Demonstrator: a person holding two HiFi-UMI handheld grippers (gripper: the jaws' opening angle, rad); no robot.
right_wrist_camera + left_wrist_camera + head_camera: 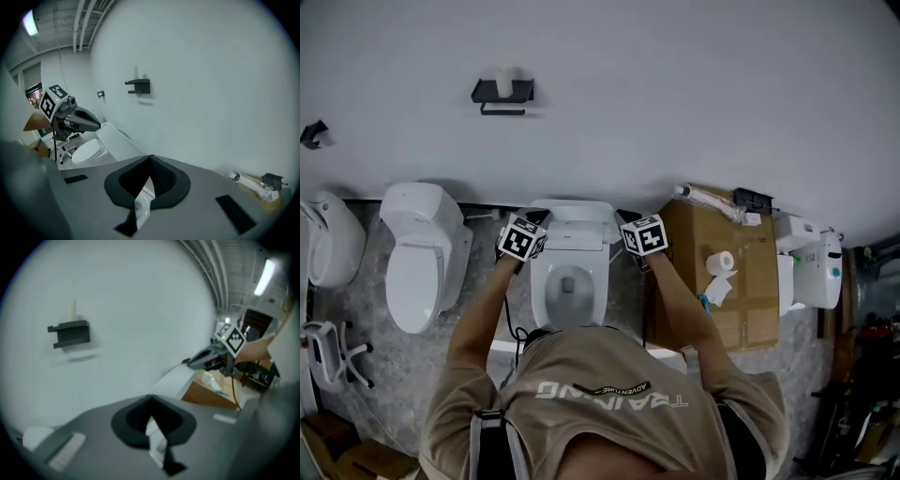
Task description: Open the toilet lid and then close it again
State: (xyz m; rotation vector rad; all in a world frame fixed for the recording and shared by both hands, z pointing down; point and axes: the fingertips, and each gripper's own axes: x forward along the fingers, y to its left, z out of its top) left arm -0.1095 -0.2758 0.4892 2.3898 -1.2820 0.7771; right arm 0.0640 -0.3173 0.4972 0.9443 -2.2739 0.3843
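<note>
- The toilet lid (573,225) stands up by the wall, above the open bowl (571,289).
- The left gripper (532,225) is closed, at the lid's left edge.
- The right gripper (633,223) is closed, at its right edge.

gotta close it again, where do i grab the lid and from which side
Probably the lid by its thin side rims near the top, one claw coming in from each side. It stands raised with the hinge low, so the top is the free end, and the left claw and right claw flank it there.
</note>
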